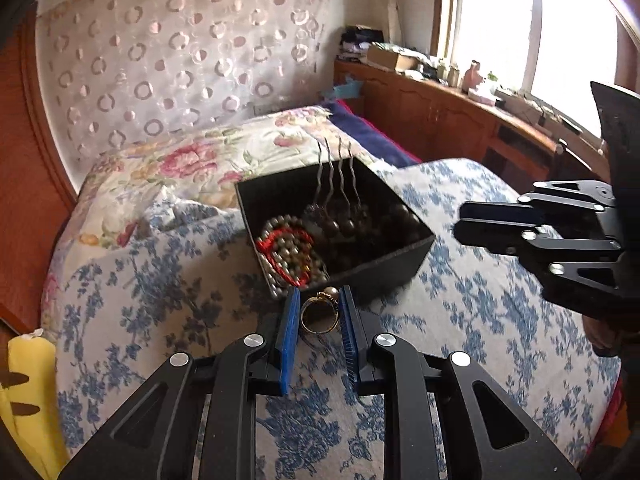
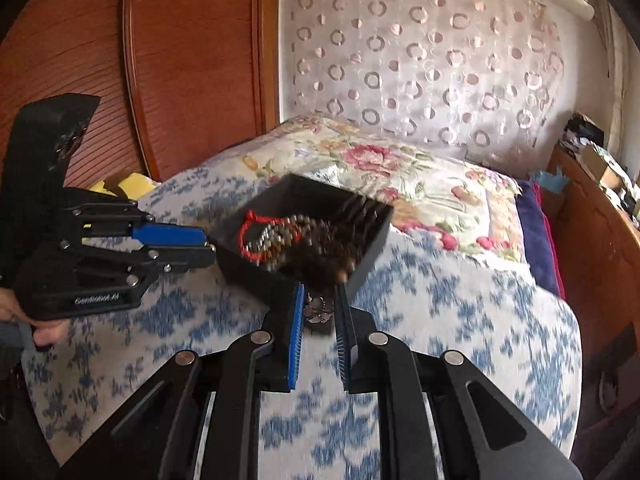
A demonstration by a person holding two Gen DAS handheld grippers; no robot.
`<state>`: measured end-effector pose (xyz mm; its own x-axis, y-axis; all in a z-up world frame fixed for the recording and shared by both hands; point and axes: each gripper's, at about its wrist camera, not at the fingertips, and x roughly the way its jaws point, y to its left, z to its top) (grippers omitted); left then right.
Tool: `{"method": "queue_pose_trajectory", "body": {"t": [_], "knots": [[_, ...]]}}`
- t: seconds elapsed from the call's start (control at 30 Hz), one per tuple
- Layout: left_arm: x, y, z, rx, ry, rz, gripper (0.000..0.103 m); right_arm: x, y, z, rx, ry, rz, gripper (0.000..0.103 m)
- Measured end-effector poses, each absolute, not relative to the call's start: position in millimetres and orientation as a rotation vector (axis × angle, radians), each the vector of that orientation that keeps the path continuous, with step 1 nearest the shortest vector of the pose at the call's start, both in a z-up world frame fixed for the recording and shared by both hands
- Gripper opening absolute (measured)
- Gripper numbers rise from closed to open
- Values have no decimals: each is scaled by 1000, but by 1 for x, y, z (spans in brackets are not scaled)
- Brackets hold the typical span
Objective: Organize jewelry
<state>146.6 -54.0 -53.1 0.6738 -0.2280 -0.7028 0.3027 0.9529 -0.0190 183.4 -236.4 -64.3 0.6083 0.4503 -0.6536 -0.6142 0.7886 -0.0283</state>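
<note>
A black open box [image 1: 384, 268] sits on the blue floral bedspread and holds bead strings with a red cord [image 1: 290, 254], dark beads and a metal hair comb [image 1: 340, 176]. My left gripper [image 1: 319, 312] is shut on a gold ring with a pearl [image 1: 320, 312], just in front of the box's near wall. My right gripper [image 2: 319, 312] is shut on a small dark flower-shaped piece [image 2: 319, 312], close to the box [image 2: 248, 276]. In the left wrist view the right gripper [image 1: 460, 224] hangs at the box's right side. In the right wrist view the left gripper [image 2: 208, 246] is at the box's left.
A floral pillow [image 1: 208, 160] lies behind the box against the wooden headboard [image 2: 192, 60]. A yellow toy [image 1: 28, 392] lies at the bed's left edge. A wooden cabinet [image 1: 448, 112] with clutter runs under the window on the right.
</note>
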Motion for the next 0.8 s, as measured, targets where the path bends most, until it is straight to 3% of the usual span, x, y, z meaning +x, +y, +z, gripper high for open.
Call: {"method": "queue_pose_trajectory", "body": {"t": [0.53, 0.6, 0.63, 0.8], "knots": [[165, -41, -39, 78, 736, -266, 18, 224, -207, -60, -236, 691, 666, 17], [168, -40, -39, 77, 736, -266, 18, 227, -206, -59, -232, 690, 662, 23], [169, -40, -39, 78, 735, -264, 18, 228, -207, -59, -230, 690, 660, 32], [180, -42, -38, 78, 734, -262, 18, 231, -211, -60, -219, 693, 653, 33]]}}
